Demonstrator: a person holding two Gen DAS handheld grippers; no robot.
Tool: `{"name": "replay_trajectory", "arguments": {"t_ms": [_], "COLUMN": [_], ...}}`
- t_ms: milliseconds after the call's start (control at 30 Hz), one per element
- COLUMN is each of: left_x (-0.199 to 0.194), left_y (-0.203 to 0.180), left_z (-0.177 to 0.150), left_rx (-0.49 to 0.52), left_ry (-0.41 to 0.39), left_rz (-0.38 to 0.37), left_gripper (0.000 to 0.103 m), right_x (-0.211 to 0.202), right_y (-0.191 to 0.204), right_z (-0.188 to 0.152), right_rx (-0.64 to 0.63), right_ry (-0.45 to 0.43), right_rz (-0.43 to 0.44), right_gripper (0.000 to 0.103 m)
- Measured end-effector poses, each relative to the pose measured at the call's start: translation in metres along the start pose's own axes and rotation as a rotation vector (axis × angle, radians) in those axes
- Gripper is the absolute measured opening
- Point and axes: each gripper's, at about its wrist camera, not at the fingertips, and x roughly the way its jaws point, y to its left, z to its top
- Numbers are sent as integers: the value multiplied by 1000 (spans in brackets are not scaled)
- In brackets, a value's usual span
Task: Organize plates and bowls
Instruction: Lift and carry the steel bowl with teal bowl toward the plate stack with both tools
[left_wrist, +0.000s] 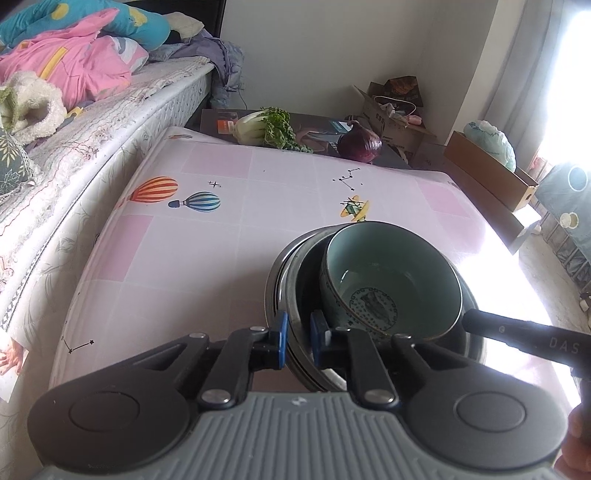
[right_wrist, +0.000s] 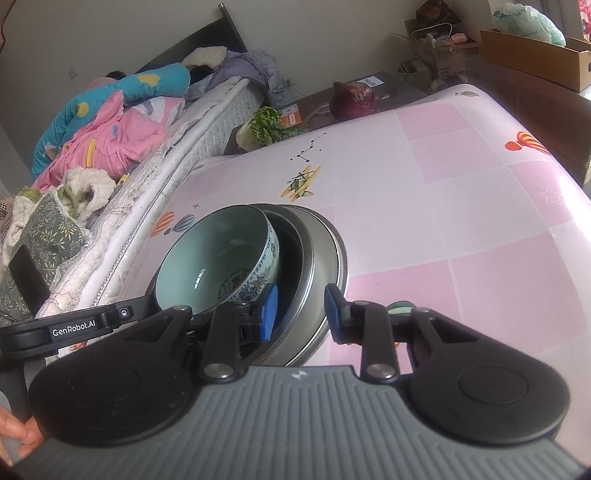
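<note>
A teal ceramic bowl (left_wrist: 391, 273) (right_wrist: 214, 258) with a blue pattern leans tilted inside a stack of steel bowls (left_wrist: 284, 280) (right_wrist: 321, 251) on the pink-checked table (left_wrist: 184, 258) (right_wrist: 443, 221). My left gripper (left_wrist: 300, 334) is shut on the stack's near rim, one blue pad outside and one inside. My right gripper (right_wrist: 301, 310) straddles the stack's wall on the opposite side, with one pad inside by the ceramic bowl and one pressed against the outer rim. Each gripper's black body shows at the edge of the other's view.
A bok choy (left_wrist: 266, 129) and a purple onion (left_wrist: 360, 146) lie on a dark board beyond the table's far edge. A bed (left_wrist: 74, 110) with piled bedding runs along the left. Cardboard boxes (left_wrist: 487, 170) stand at the back right.
</note>
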Motion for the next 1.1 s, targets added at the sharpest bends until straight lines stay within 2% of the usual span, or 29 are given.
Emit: {"name": "replay_trajectory", "arguments": {"t_ms": [200,767,933,967,1100], "left_x": [1,5,2,1,-4], "left_y": [3,-4,-2,-1,11], "left_z": [2,3,3,3,2], "left_rx": [-21,-23,-28,-27,-48], "left_ry": [17,24,19,15,-7], "left_rz": [-11,-24,-41,-37,-25], "left_gripper": [14,15,25,30,38], "right_x": [14,26,22,19,5], "right_y": [0,-7,-13,-16,-36], "right_z": [0,14,13,13,14], "right_rx": [3,0,29,39,106], "right_ry": [28,33,30,21,-25], "right_rz": [26,31,60,66,48], "right_gripper": [16,16,19,19,30]}}
